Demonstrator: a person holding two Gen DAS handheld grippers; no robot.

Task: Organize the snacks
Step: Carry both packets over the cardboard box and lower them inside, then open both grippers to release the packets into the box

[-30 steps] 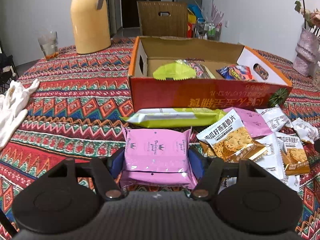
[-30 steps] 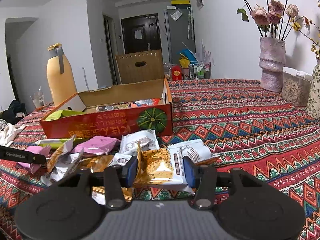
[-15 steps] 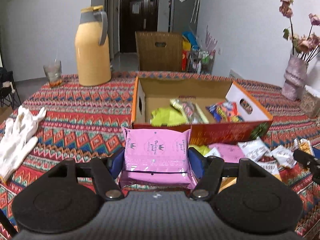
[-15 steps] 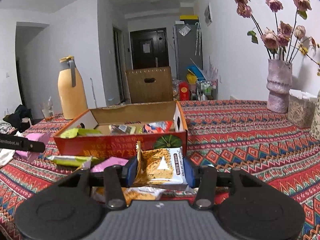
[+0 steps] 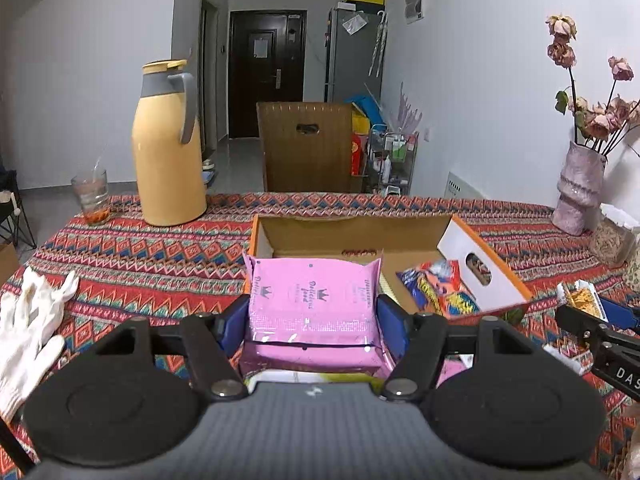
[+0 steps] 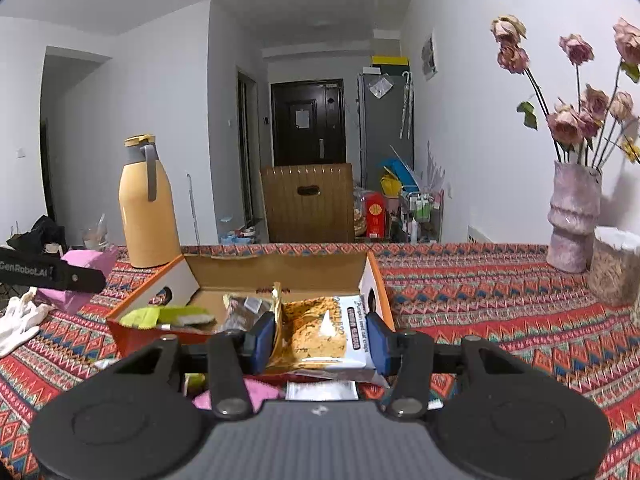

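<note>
From the left wrist, the left gripper (image 5: 312, 312) clamps a pink snack pack (image 5: 313, 300), held above the table in front of an open cardboard box (image 5: 484, 276). From the right wrist, the right gripper (image 6: 322, 338) pinches an oat crisp packet (image 6: 320, 334) before the same box, over a patterned tablecloth (image 6: 480, 300).

Box (image 5: 352, 232) mid-table; jug (image 5: 168, 148) behind-left, vase (image 5: 580, 188) far right.

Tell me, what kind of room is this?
Probably a home dining area: a table under a patterned cloth, a yellow thermos jug, a vase of dried roses, and a fridge by the door.
</note>
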